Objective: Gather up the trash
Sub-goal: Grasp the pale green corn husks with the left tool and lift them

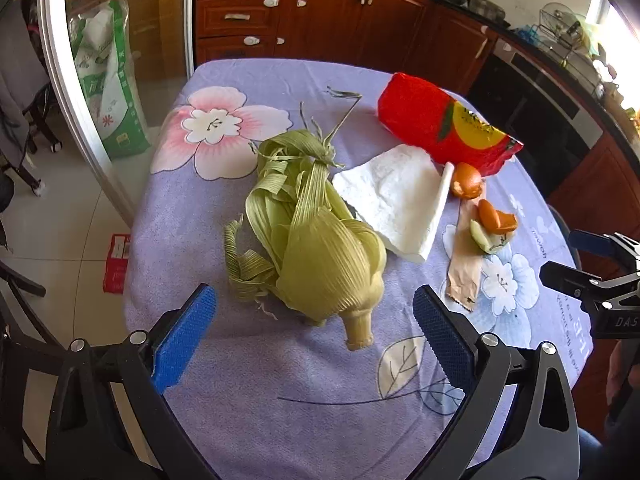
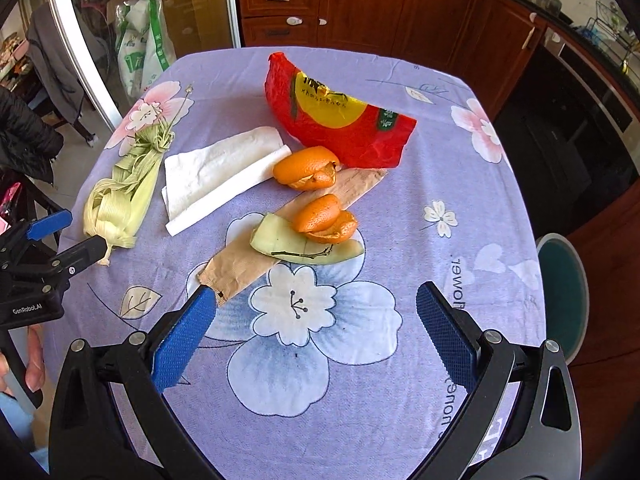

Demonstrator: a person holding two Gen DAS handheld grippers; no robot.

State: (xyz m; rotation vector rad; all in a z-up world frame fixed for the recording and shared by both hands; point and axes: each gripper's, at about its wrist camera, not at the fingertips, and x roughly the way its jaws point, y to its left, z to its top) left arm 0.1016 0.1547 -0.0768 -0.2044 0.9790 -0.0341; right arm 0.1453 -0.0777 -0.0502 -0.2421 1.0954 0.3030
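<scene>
Left gripper (image 1: 314,334): jaws spread wide, nothing between them, poised above the near edge of the tabletop (image 1: 256,380) with the corn husk (image 1: 316,236) directly ahead, stem end nearest the blue pads. Right gripper (image 2: 316,336): jaws likewise wide apart and empty, held over the large white flower printed on the lilac cloth, left pad just beside the near end of the brown paper strip (image 2: 240,264).

Trash spread across the tabletop: corn husk at the left; folded white paper towel (image 2: 216,172) just beside it; red plastic bag (image 2: 340,120) with yellow print farther back; two pieces of orange peel (image 2: 308,168), one touching the near edge of the bag, the other (image 2: 326,220) resting on the brown paper strip; pale green rind (image 2: 296,244) with a thin stem, lying across the strip and touching the nearer peel.

Background: wooden cabinets (image 2: 360,0); green-and-white sack (image 1: 108,92) behind a glass door.
</scene>
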